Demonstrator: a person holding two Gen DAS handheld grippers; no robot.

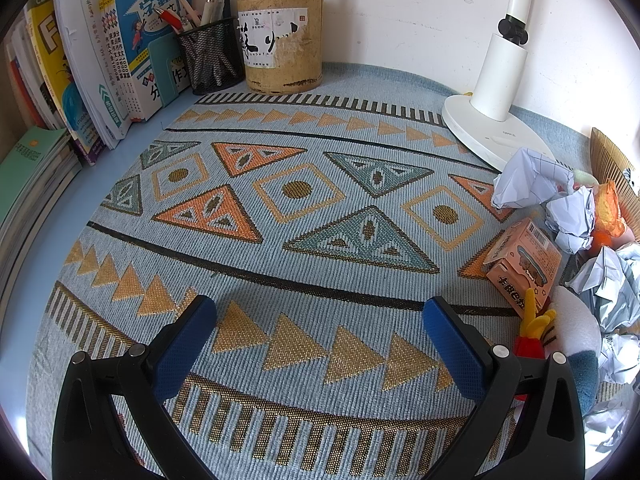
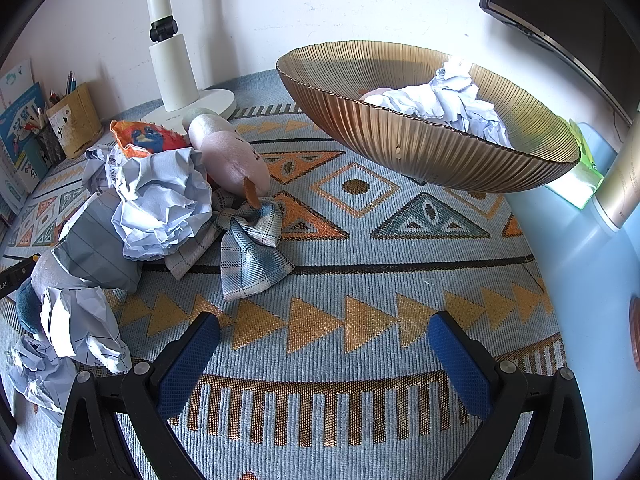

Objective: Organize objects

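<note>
1. On the patterned woven mat (image 2: 360, 240), left of the ribbed amber bowl (image 2: 420, 148), lies the heap to be sorted: crumpled paper balls (image 2: 160, 208), a plaid cloth (image 2: 248, 248), a pink plush toy (image 2: 232, 156) and an orange snack packet (image 2: 140, 136).
2. Inside the bowl some crumpled paper (image 2: 452, 100) already rests, so the step in hand looks like clearing paper from the heap into the bowl (a judgement, not a certainty).
3. The right gripper (image 2: 324, 344) hovers over bare mat in front of the bowl, its blue fingers spread wide and holding nothing.
4. The left gripper (image 1: 320, 328) is likewise spread and empty; beside its right finger sit a small peach carton (image 1: 524, 260) and more crumpled paper (image 1: 532, 180), in front of the white lamp base (image 1: 472, 120).
5. Next, the right gripper probably needs to swing left from the bowl toward the nearest paper ball, straddle it and close gently (paper crushes easily, and the cloth beneath could snag and come along).
6. The pen holders (image 1: 280, 44) and books (image 1: 100, 60), far from the bowl, look already orderly.
</note>
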